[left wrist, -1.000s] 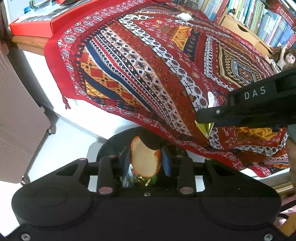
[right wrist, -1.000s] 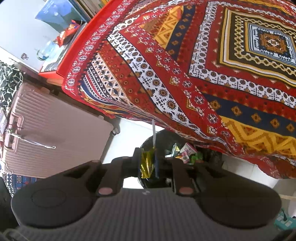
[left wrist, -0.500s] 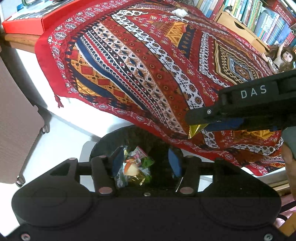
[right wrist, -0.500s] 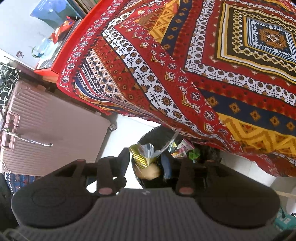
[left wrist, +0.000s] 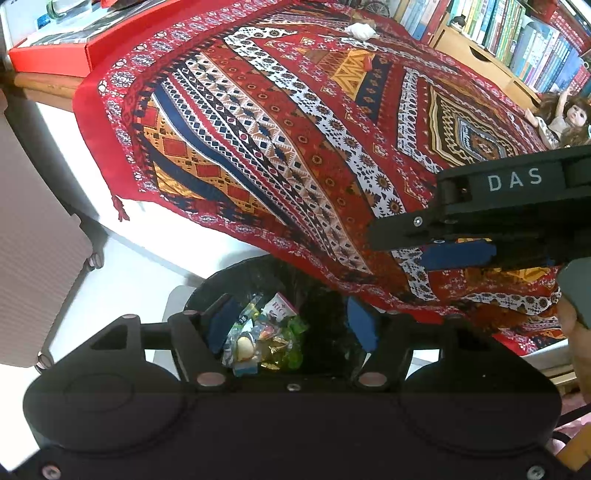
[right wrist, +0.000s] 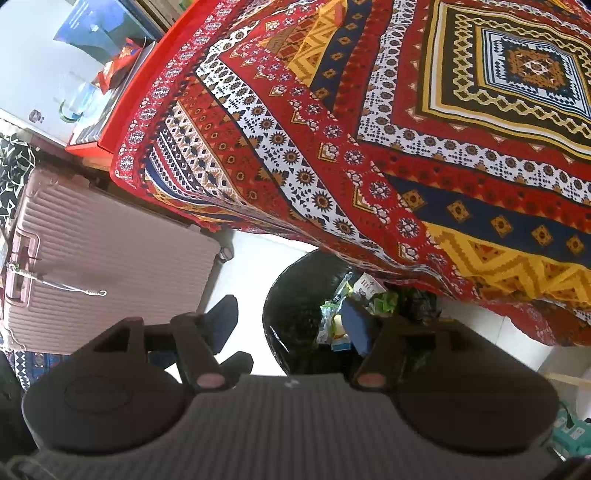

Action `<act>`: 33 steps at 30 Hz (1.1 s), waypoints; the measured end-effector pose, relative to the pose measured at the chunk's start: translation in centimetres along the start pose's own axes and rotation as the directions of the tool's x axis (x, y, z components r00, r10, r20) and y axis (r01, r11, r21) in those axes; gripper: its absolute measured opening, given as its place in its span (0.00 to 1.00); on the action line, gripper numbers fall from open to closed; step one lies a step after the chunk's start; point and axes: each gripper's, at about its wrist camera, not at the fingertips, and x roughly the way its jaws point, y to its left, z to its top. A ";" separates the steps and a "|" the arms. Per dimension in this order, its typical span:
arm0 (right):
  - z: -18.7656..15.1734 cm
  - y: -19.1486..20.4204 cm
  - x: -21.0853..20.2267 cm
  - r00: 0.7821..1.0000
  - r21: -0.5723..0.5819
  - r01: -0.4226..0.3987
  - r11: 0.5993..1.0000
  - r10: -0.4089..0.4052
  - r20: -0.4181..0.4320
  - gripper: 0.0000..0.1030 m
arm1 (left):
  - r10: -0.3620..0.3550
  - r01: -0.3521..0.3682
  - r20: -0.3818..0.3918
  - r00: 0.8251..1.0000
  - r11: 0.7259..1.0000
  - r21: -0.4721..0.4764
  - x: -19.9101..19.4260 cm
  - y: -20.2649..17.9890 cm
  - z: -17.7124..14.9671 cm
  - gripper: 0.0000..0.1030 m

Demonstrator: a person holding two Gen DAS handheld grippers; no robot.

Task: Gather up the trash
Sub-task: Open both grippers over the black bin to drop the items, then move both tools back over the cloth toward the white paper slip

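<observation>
A black-lined trash bin (left wrist: 221, 280) (right wrist: 295, 295) stands on the white floor beside the patterned bed. Wrappers and a pale round scrap (left wrist: 264, 338) lie inside it. My left gripper (left wrist: 291, 325) hangs over the bin, jaws opening, nothing between its blue pads. My right gripper (right wrist: 290, 323) is also above the bin with jaws opening and empty; in the left wrist view the right gripper (left wrist: 443, 243) reaches in from the right, above the bed edge. A crumpled white tissue (left wrist: 360, 29) and a small red scrap (left wrist: 367, 63) lie far off on the bedspread.
The red patterned bedspread (left wrist: 295, 129) (right wrist: 406, 129) overhangs part of the bin. A pink suitcase (right wrist: 103, 258) stands left of the bin. A red box (left wrist: 66, 55) with a glass sits at the bed's far corner. Bookshelves (left wrist: 517, 37) and a doll (left wrist: 565, 118) stand beyond the bed.
Both grippers opened. The orange round scrap dropped from the left jaws and the gold foil wrapper dropped from the right jaws, both into the bin.
</observation>
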 end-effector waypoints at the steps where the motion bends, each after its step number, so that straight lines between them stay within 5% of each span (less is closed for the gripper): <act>1: 0.0 0.0 -0.1 1.000 0.001 0.000 1.000 0.000 0.002 0.72 | 0.002 -0.002 0.001 1.000 1.000 -0.001 -0.1 0.0 0.0 0.63; 15: 3.6 2.4 -7.0 0.988 -0.071 -0.015 0.997 0.026 0.153 0.80 | 0.016 -0.018 0.127 0.992 1.000 0.018 -4.9 -1.2 5.5 0.73; 33: 14.5 2.1 -16.7 0.894 -0.198 0.086 0.976 0.012 0.448 0.83 | -0.023 -0.005 0.306 0.952 0.996 0.091 -8.2 -5.9 19.3 0.76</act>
